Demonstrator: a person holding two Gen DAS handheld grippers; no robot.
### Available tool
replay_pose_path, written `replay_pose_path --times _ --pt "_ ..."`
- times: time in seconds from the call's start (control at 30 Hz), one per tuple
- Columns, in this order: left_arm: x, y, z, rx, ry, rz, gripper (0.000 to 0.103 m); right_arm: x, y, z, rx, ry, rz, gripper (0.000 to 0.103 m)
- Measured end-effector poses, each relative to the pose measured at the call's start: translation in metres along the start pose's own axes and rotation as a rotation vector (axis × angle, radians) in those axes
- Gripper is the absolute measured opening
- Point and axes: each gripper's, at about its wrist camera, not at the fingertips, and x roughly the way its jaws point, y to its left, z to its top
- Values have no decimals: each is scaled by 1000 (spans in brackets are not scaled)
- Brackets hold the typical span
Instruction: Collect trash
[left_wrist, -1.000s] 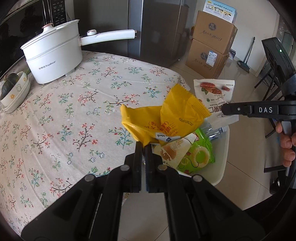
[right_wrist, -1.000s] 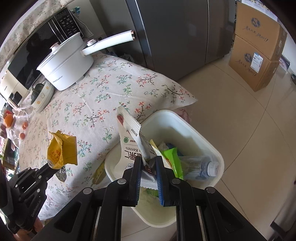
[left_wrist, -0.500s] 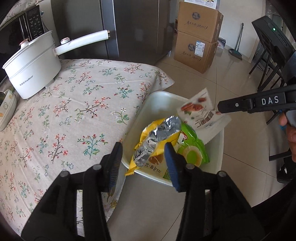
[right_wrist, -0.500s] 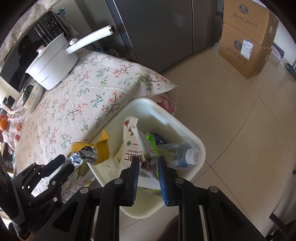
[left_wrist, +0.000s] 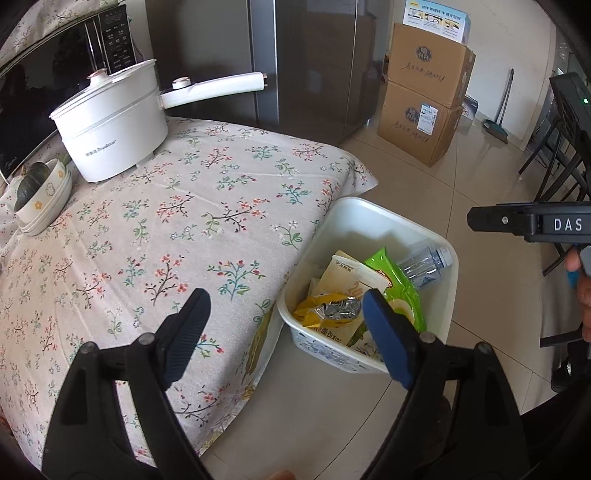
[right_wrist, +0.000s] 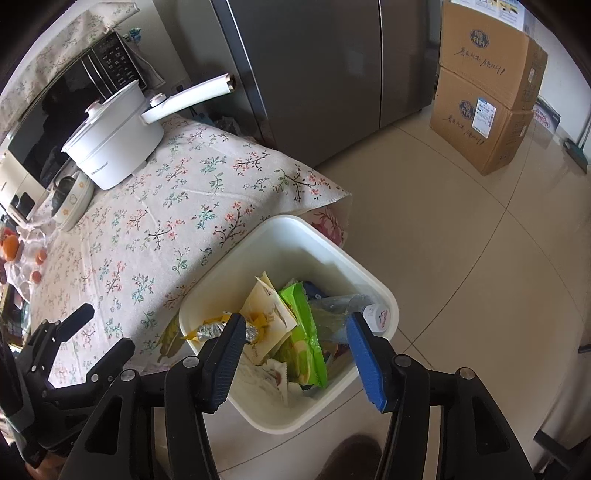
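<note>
Both tools releasing wrappers into the bin

The left tool (left_wrist: 282, 332) and right tool (right_wrist: 295, 354) have just been opening and are hanging released, nothing between them, over the white plastic rectangular bin (right_wrist: 384, 295); the crumpled yellow foil-lined wrapper (left_wrist: 325, 310) is lying inside. Next move, likely: scanning the floral-clothed worktop (left_wrist: 166, 229) for remaining trash.

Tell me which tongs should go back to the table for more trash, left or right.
Left. The left tongs hang open and empty over the edge of the floral table, while the right tongs hang open over the white bin, farther from the table. No trash shows on the visible cloth, though.
</note>
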Motion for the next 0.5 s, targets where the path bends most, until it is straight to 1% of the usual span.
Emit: replay_pose_path --times 0.07,0.17,0.27,0.33,0.43,0.5 --pt "-12 6 -3 -30 -14 30 95 -13 5 -2 -10 -35 -4 67" --pt "-31 16 -8 -75 -31 81 100 -34 14 -8 -30 -96 -17 74" --pt "-50 24 -17 -110 -49 129 102 -54 24 -18 -50 -152 -24 80" --pt "-64 28 -23 -127 -56 159 102 -68 33 -27 -68 -182 -32 86" --pt "-89 31 -31 -154 -107 213 102 -87 46 -43 -101 -226 -30 89" --pt "-106 34 -36 -174 -130 231 102 -98 54 -52 -124 -256 -32 94"
